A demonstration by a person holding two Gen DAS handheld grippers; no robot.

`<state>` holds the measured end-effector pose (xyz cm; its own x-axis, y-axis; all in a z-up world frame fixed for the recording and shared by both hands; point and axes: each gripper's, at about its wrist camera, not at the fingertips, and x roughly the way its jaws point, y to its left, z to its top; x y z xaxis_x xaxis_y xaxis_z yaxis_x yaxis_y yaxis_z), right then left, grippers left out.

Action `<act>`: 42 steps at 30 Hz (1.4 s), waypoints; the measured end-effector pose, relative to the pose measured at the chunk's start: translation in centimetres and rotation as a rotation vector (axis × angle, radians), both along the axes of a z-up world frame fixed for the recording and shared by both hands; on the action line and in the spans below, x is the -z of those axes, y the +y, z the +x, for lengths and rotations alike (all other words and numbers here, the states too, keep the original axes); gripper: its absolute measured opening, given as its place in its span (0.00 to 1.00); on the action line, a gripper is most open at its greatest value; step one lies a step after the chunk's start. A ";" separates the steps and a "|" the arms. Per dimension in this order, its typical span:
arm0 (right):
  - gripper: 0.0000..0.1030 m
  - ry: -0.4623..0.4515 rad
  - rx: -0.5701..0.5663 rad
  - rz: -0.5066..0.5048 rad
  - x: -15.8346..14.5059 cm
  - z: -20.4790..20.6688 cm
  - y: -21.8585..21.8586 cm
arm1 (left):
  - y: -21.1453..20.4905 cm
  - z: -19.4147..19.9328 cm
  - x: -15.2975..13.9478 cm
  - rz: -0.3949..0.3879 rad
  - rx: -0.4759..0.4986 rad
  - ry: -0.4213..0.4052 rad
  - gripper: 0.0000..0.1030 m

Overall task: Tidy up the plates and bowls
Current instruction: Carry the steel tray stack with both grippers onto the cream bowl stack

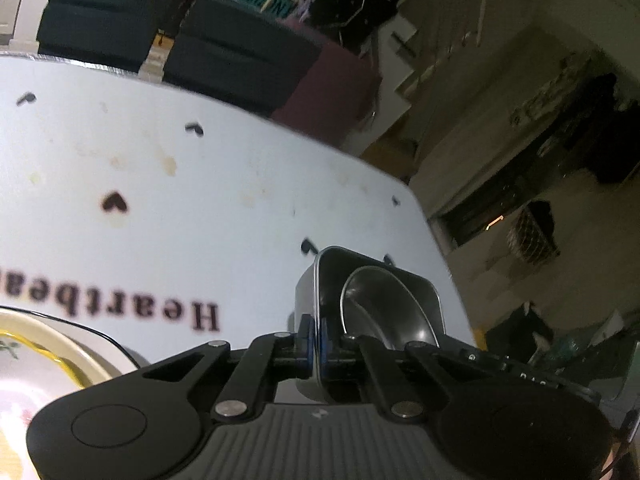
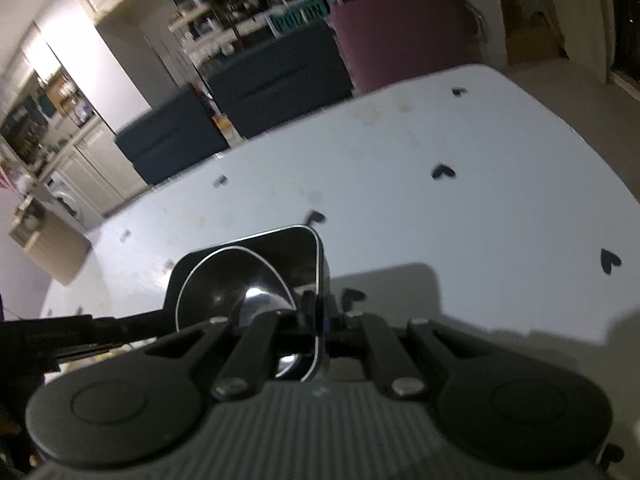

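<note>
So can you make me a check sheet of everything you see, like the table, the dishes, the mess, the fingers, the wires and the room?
Surface: white table printed with black hearts and the word Heartbeat, with yellowish stains.
Job's things: square metal container with a round metal bowl tilted inside it; a flowered plate at the left wrist view's lower left edge.
Clutter: nothing seen on the table besides the dishes.
Grippers: left gripper shut on one wall of the container; right gripper shut on another wall.
Cables: nothing seen on the table.
Surroundings: dark drawer units, a maroon box, kitchen cabinets behind.
</note>
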<state>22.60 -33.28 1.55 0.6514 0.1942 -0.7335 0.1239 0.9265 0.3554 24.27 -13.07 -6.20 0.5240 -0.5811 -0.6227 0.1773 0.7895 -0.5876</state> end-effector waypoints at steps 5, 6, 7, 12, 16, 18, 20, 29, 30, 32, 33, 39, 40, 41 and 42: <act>0.05 -0.069 -0.031 0.032 -1.6 -0.7 1.4 | 2.7 -1.4 -2.4 -0.014 -0.033 -0.056 0.03; 0.05 -0.083 -0.040 0.033 -2.0 -0.9 1.9 | 3.4 -1.8 -2.9 -0.016 -0.042 -0.069 0.03; 0.05 -0.098 -0.049 0.035 -2.3 -1.0 2.5 | 4.0 -2.1 -3.3 -0.018 -0.049 -0.080 0.03; 0.06 -0.159 -0.095 0.048 -3.9 -1.4 5.3 | 7.5 -4.1 -5.1 -0.034 -0.083 -0.128 0.03; 0.06 -0.199 -0.128 0.063 -4.9 -1.2 6.9 | 10.3 -5.9 -6.4 -0.036 -0.109 -0.170 0.03; 0.06 -0.207 -0.127 0.081 -4.9 -1.3 7.6 | 11.5 -6.8 -6.8 -0.026 -0.120 -0.188 0.03; 0.06 -0.212 -0.134 0.090 -5.0 -1.3 8.7 | 12.7 -7.6 -6.9 -0.025 -0.132 -0.189 0.03; 0.06 -0.206 -0.161 0.123 -4.7 -2.7 10.5 | 17.3 -10.6 -6.0 -0.034 -0.160 -0.190 0.04; 0.06 -0.204 -0.167 0.121 -4.9 -3.1 10.8 | 17.7 -10.9 -5.7 -0.032 -0.164 -0.183 0.03; 0.06 -0.191 -0.180 0.116 -4.4 -3.2 11.4 | 18.6 -11.2 -5.0 -0.032 -0.172 -0.165 0.04; 0.06 -0.183 -0.186 0.114 -4.2 -3.1 11.6 | 19.1 -11.4 -4.7 -0.033 -0.175 -0.155 0.04; 0.06 -0.122 -0.211 0.093 -3.3 -3.3 12.2 | 20.2 -11.4 -3.0 -0.003 -0.175 -0.099 0.04; 0.06 -0.111 -0.214 0.084 -3.2 -3.1 12.3 | 20.3 -11.3 -2.7 0.002 -0.176 -0.086 0.04; 0.06 -0.103 -0.216 0.077 -3.3 -3.1 12.4 | 20.5 -11.1 -2.4 0.007 -0.176 -0.074 0.04; 0.06 -0.096 -0.221 0.070 -3.3 -3.5 12.6 | 20.8 -11.1 -2.0 0.011 -0.176 -0.064 0.04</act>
<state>19.10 -20.68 4.83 0.6537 0.3879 -0.6498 -0.1161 0.8999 0.4204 13.14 7.75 -4.20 0.6553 -0.4706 -0.5909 0.0727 0.8179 -0.5708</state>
